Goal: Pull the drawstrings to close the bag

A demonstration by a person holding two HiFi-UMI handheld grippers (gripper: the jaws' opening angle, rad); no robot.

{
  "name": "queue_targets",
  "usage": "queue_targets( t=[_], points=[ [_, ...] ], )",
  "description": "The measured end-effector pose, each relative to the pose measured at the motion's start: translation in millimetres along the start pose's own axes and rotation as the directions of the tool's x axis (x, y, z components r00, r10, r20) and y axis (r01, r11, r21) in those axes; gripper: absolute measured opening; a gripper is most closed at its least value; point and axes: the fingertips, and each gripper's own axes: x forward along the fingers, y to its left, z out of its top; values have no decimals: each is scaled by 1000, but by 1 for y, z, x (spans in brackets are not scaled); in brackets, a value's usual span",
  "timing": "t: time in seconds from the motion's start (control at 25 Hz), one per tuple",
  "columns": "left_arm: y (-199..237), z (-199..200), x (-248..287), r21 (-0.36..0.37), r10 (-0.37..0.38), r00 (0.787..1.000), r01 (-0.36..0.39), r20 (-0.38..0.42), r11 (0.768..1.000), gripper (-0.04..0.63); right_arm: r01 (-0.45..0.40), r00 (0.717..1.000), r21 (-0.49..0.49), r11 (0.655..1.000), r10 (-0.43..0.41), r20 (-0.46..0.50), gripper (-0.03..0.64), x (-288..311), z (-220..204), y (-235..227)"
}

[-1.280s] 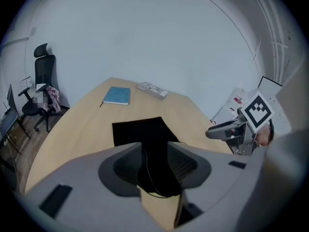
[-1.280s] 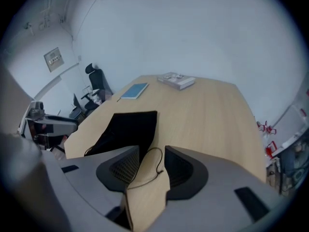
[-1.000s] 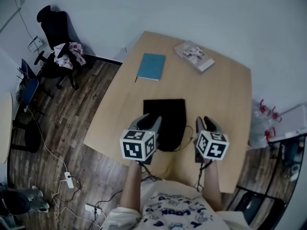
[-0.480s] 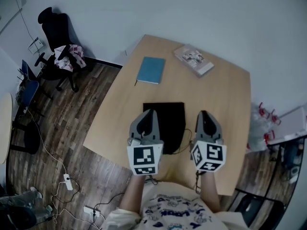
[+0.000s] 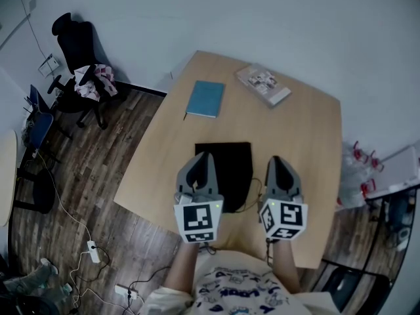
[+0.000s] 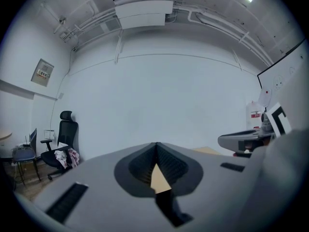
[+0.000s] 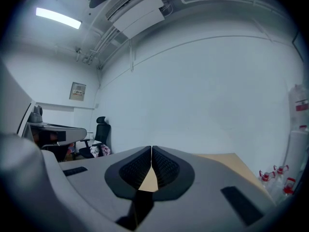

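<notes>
A black drawstring bag [image 5: 226, 166] lies flat on the light wooden table [image 5: 308, 130], its near end toward me. A thin drawstring [image 5: 253, 190] trails from that end on the right. My left gripper [image 5: 205, 155] hovers over the bag's left edge and my right gripper [image 5: 276, 158] to the right of the bag. Both point level at the far wall. In the left gripper view the left gripper [image 6: 157, 144] is shut, and I see nothing between its jaws. In the right gripper view the right gripper [image 7: 151, 148] is likewise shut, with no cord visible.
A blue notebook [image 5: 205, 98] and a magazine [image 5: 264, 84] lie at the table's far side. An office chair [image 5: 79, 51] with clothes on it stands at the left on the wooden floor. Cables [image 5: 92, 248] run there. Red-capped bottles [image 5: 364, 159] stand at the right.
Both grippers' jaws have gone from open to shut. Both grippers have drawn back a little toward me. The bag has not moved.
</notes>
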Motion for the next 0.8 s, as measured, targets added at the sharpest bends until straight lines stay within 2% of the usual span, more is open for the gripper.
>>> queue_targets(
  t=[0.36, 0.48, 0.8],
  points=[
    [11, -1, -4, -1, 34, 999, -34, 0, 999, 2, -13, 1000, -4, 1000, 13, 16, 8, -1, 4, 3],
    [10, -1, -5, -17, 37, 999, -37, -6, 999, 3, -2, 1000, 9, 1000, 2, 10, 8, -2, 1, 1],
    [8, -5, -3, -1, 30, 999, -30, -18, 1000, 2, 8, 1000, 12, 1000, -8, 6, 8, -1, -4, -3]
  ],
)
